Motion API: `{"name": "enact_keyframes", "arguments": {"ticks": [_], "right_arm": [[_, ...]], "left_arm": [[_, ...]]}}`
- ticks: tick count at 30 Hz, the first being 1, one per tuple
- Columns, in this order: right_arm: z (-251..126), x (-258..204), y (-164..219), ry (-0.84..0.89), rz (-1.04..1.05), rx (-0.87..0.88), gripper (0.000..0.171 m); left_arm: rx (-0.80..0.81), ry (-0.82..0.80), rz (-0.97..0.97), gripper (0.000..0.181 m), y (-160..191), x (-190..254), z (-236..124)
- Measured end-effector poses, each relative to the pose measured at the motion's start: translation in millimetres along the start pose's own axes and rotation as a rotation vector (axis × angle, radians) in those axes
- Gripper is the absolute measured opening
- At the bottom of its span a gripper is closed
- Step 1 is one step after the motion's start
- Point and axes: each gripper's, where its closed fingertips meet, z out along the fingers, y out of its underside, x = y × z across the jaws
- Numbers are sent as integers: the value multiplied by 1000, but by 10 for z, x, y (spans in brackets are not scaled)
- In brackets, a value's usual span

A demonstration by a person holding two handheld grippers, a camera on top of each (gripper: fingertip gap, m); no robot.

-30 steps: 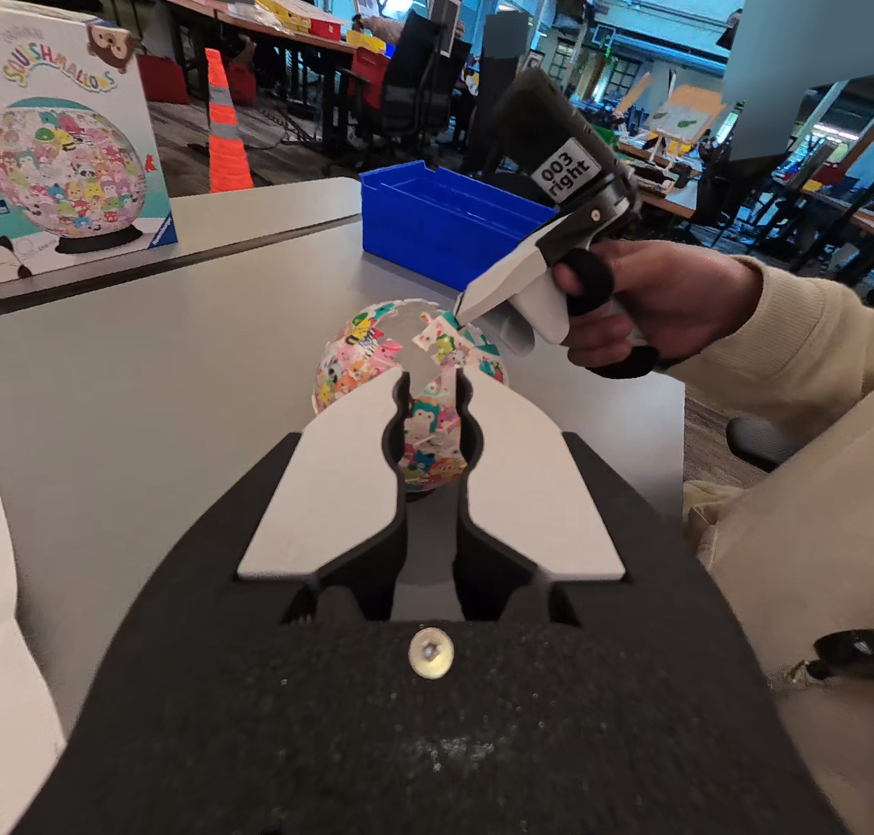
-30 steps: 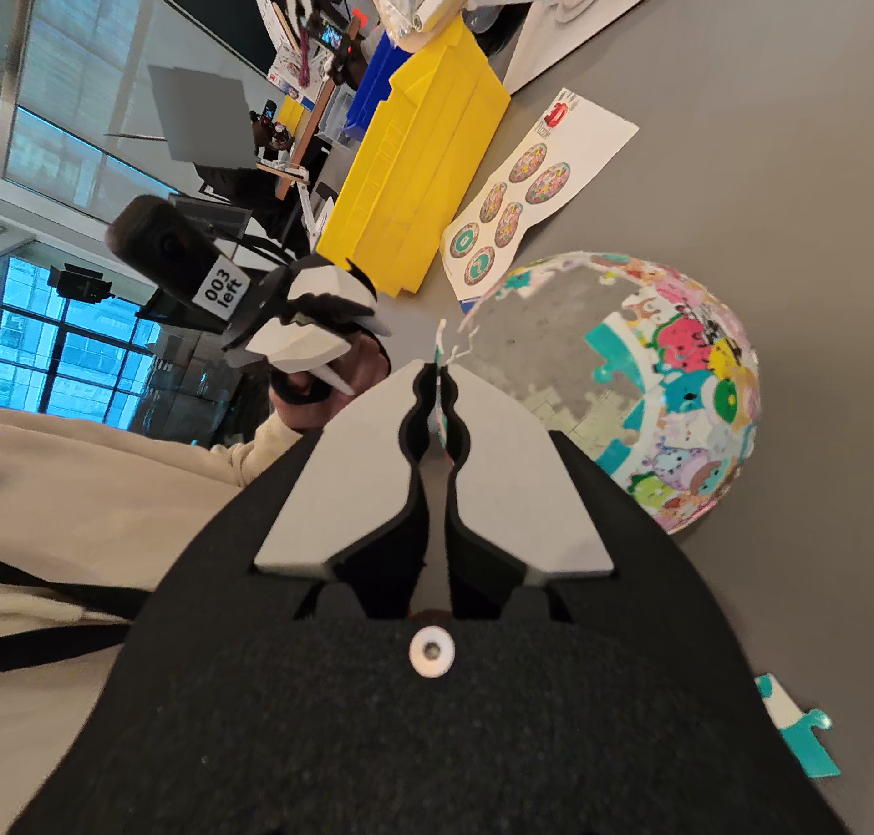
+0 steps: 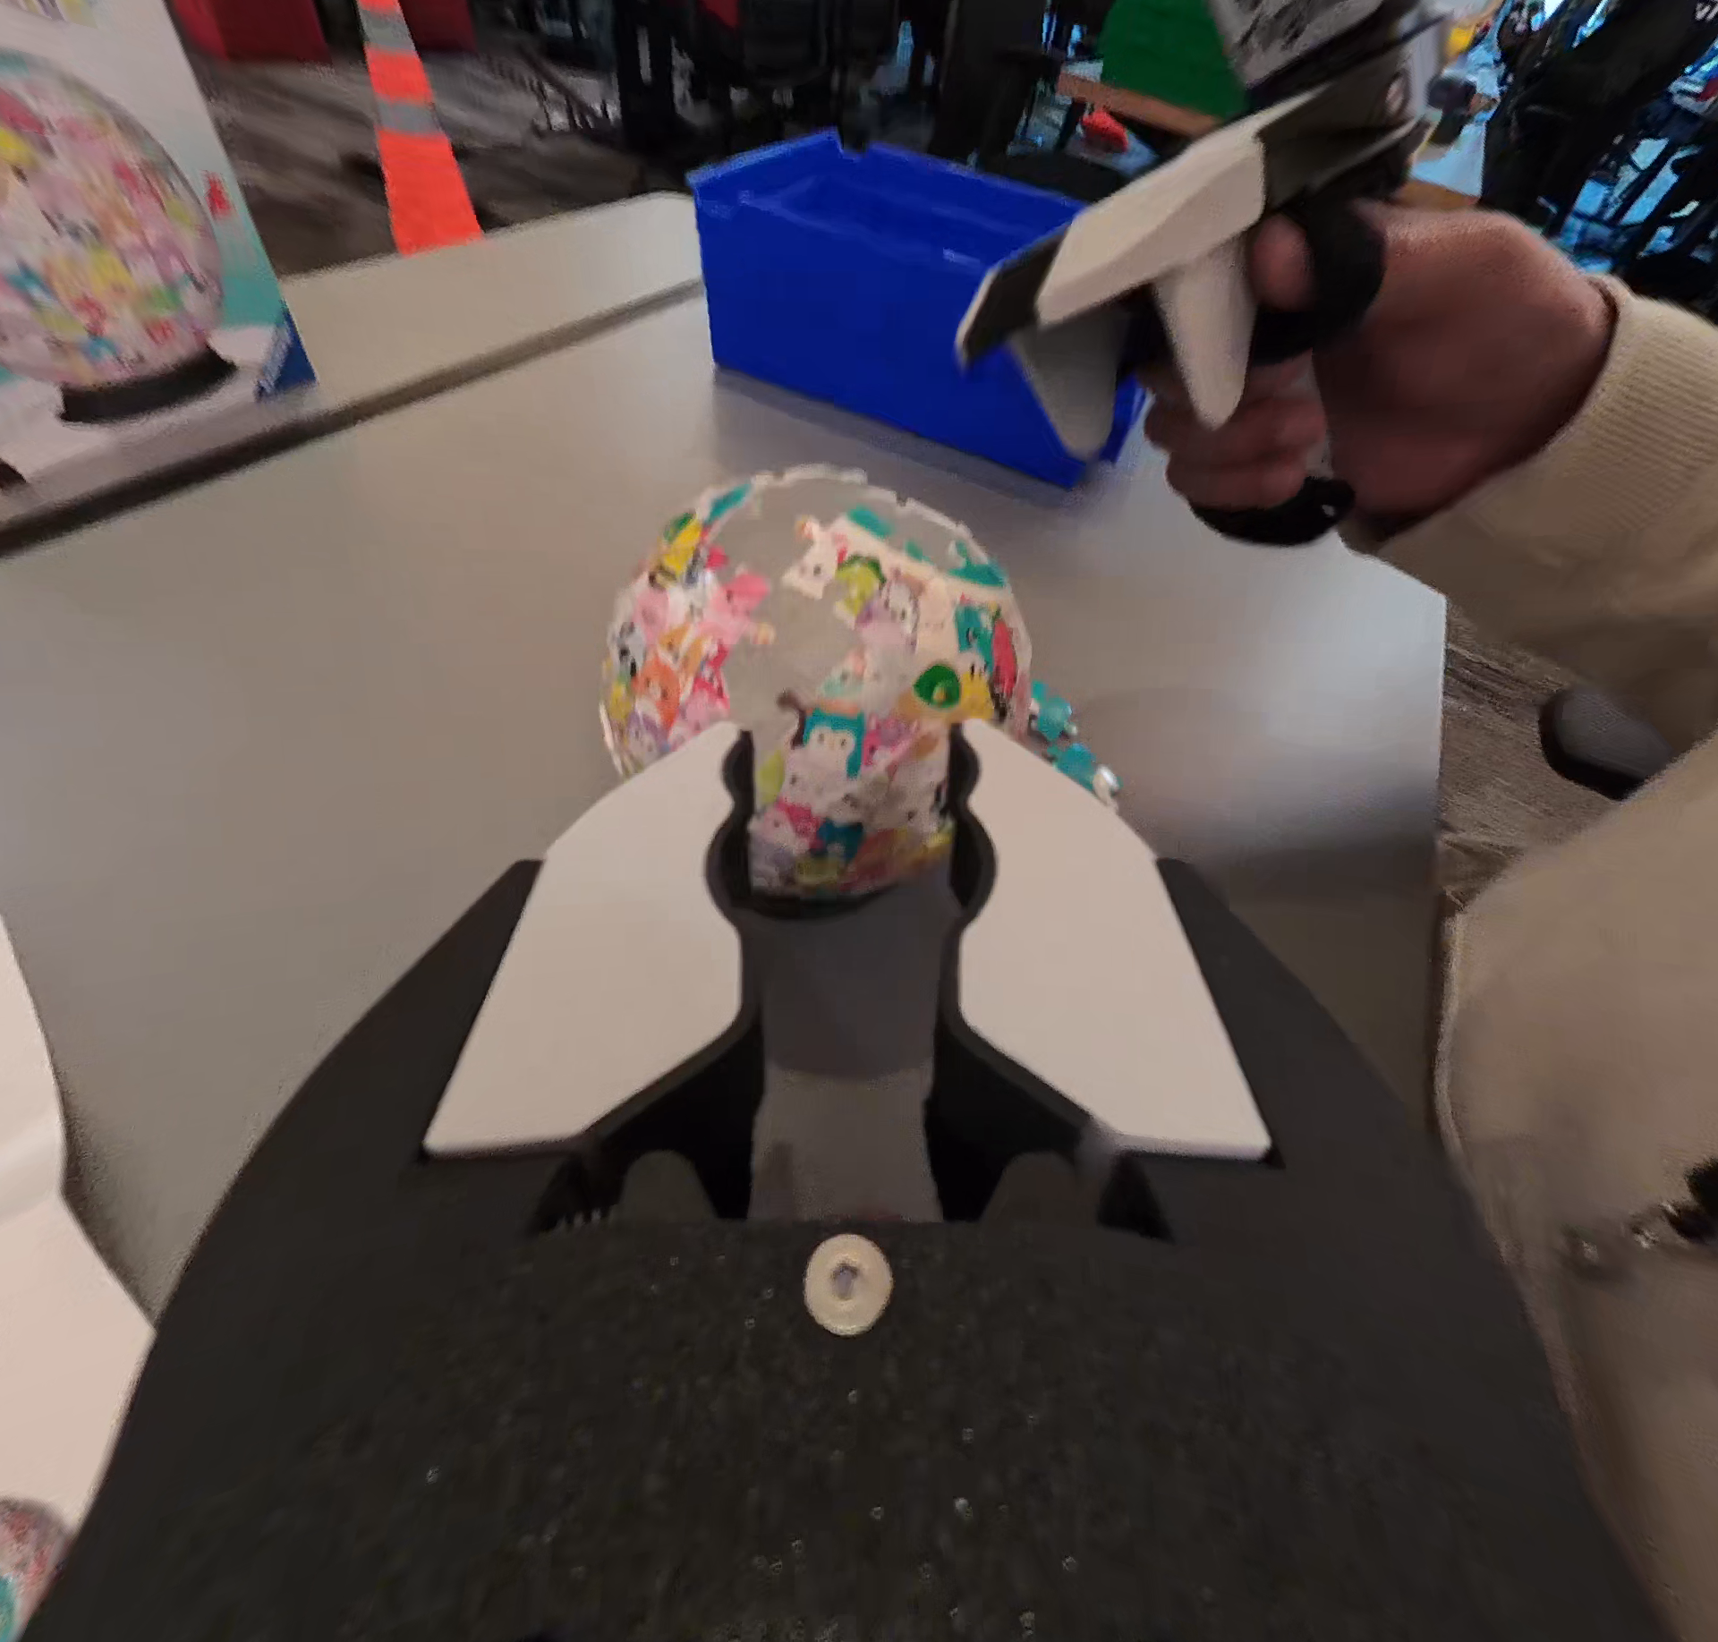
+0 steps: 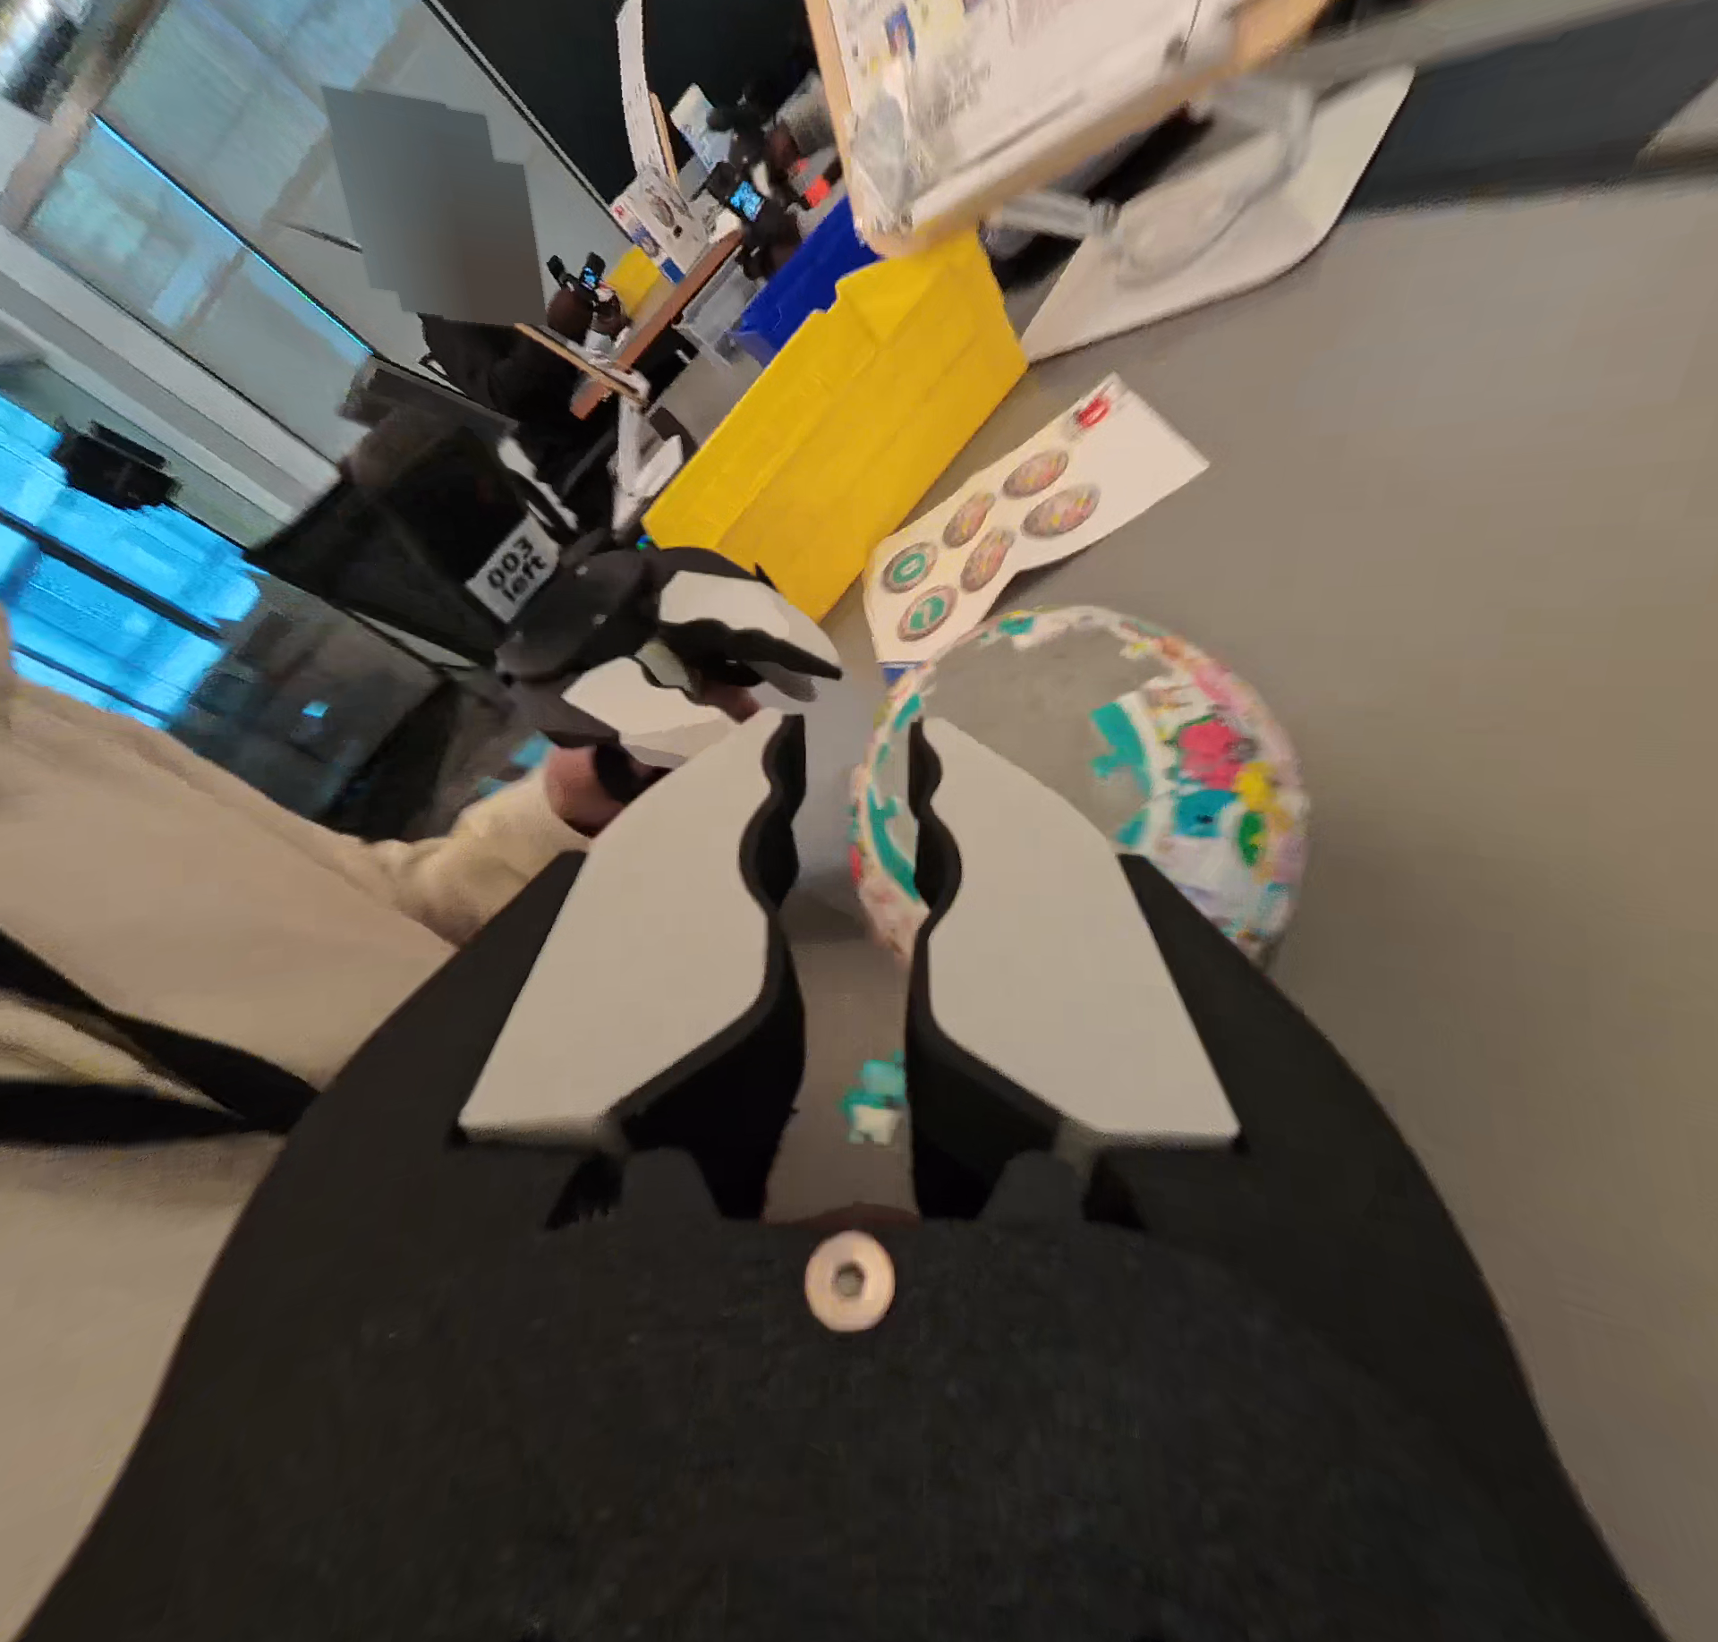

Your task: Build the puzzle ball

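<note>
Both my tongs gape, holding nothing: left tongs (image 3: 844, 751) frame the half-built puzzle ball (image 3: 818, 658) mid-bench; right tongs (image 4: 855, 742) hover above, near the blue bin (image 3: 874, 296).

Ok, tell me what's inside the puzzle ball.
Through the gap in the puzzle ball, only the plain grey inner face of its shell shows. No loose piece is visible within, but the lower interior is hidden by the shell and the right gripper's fingers.
</note>
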Motion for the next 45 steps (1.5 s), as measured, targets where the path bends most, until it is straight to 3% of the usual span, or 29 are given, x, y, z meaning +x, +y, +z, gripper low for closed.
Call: {"name": "enact_keyframes", "arguments": {"ticks": [3,7,9,12,17,24,28,31,34,38,42,45], "right_arm": [[-295,212,-3,69,-187,30,37],[-324,521,466,62,-276,-135,94],[-153,634,731,54,-265,-247,115],[140,638,896,12,-259,-332,130],[351,705,942,9,-301,-418,122],[353,744,727,49,-517,-464,118],[362,739,677,14,-637,-533,119],[309,757,692,-9,-539,-511,126],[159,755,699,-10,-308,-397,137],[172,644,904,-24,25,-272,126],[398,515,1009,-44,162,-237,119],[438,529,940,-24,151,-202,120]], "left_arm": [[-76,49,-57,64,243,-30,-32],[-256,162,-204,117,609,-65,72],[-325,255,-247,121,689,-24,201],[-391,316,-228,128,727,-27,420],[-397,348,-227,118,643,-61,578],[-348,242,-156,124,594,-102,556],[-332,259,-182,121,640,-63,541],[-354,319,-176,121,640,-33,473],[-409,412,-195,132,610,-74,402],[-521,531,-208,141,574,-209,446],[-628,617,-188,132,623,-169,470],[-623,586,-148,140,612,-112,511]]}}
